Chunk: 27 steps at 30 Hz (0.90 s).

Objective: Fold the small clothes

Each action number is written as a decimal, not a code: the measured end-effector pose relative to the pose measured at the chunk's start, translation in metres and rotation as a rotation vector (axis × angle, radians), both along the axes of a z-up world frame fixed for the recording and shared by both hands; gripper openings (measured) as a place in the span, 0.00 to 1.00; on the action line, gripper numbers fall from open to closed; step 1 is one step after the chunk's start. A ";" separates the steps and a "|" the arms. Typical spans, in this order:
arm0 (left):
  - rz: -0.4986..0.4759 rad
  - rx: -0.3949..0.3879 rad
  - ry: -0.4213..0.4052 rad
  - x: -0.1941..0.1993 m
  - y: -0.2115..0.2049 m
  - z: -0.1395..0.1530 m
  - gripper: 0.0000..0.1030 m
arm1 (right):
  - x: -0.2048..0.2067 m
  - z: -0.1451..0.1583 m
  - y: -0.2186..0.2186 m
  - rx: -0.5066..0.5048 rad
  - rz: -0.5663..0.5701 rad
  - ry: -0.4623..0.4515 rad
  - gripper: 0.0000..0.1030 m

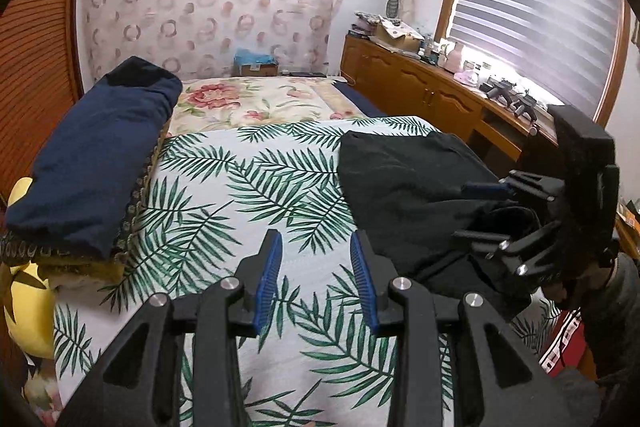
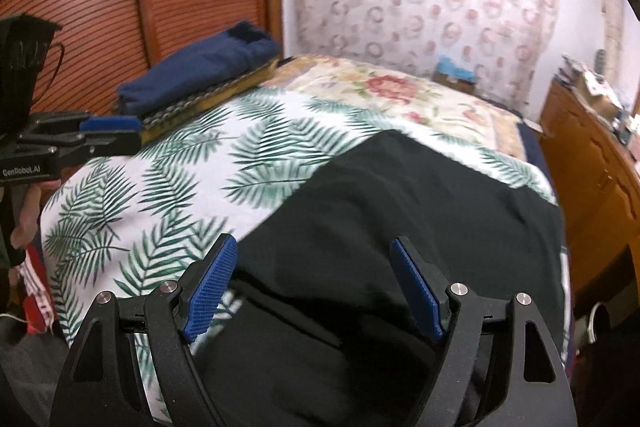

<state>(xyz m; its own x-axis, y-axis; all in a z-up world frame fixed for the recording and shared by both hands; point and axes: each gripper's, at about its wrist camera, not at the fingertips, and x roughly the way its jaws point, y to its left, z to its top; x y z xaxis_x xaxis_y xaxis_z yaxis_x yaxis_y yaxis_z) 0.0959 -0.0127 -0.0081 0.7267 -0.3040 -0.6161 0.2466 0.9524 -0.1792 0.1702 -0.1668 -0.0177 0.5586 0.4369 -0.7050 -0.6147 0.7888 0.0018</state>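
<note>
My left fingers [image 1: 316,279] stood partly apart with nothing between them, above the palm-leaf bedcover [image 1: 248,187]. My right fingers [image 2: 316,287] stood wide apart and held nothing; they hovered over the near part of the black garment [image 2: 400,207]. The black garment lay spread on the right side of the bed, on the palm-leaf bedcover, with its near edge rumpled. In the left wrist view, my right fingers appeared at the right edge, just beside the garment's rumpled near corner. A folded navy cloth [image 1: 100,151] lay on a yellow-edged stack at the left edge of the bed, well apart from the black garment. A floral sheet [image 1: 256,103] covered the far part of the bed. A wooden cabinet [image 1: 420,87] stood along the right side under a window blind [image 1: 536,11].
</note>
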 end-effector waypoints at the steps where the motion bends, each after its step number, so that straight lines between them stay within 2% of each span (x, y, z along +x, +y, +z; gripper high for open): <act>1: 0.004 0.002 -0.001 -0.001 0.002 -0.001 0.33 | 0.001 -0.004 0.006 -0.004 0.017 0.014 0.78; 11: 0.026 0.010 -0.002 -0.001 0.007 -0.004 0.33 | 0.005 -0.040 0.045 -0.067 0.106 0.112 0.78; 15: 0.026 0.011 0.001 -0.001 0.005 -0.004 0.33 | 0.006 -0.051 0.052 -0.106 0.118 0.121 0.78; 17: 0.025 0.012 0.003 0.000 0.005 -0.006 0.33 | 0.006 -0.054 0.054 -0.129 0.120 0.109 0.75; 20: 0.024 0.011 0.007 0.000 0.004 -0.008 0.33 | 0.005 -0.057 0.056 -0.191 0.110 0.071 0.53; 22: 0.020 0.011 0.010 0.000 0.003 -0.010 0.33 | 0.005 -0.056 0.055 -0.186 0.119 0.070 0.28; 24: 0.014 0.008 0.012 0.001 0.002 -0.012 0.33 | 0.007 -0.053 0.051 -0.182 0.103 0.054 0.11; 27: 0.001 0.004 0.020 0.001 -0.001 -0.015 0.33 | 0.011 -0.035 0.037 -0.111 0.093 0.045 0.09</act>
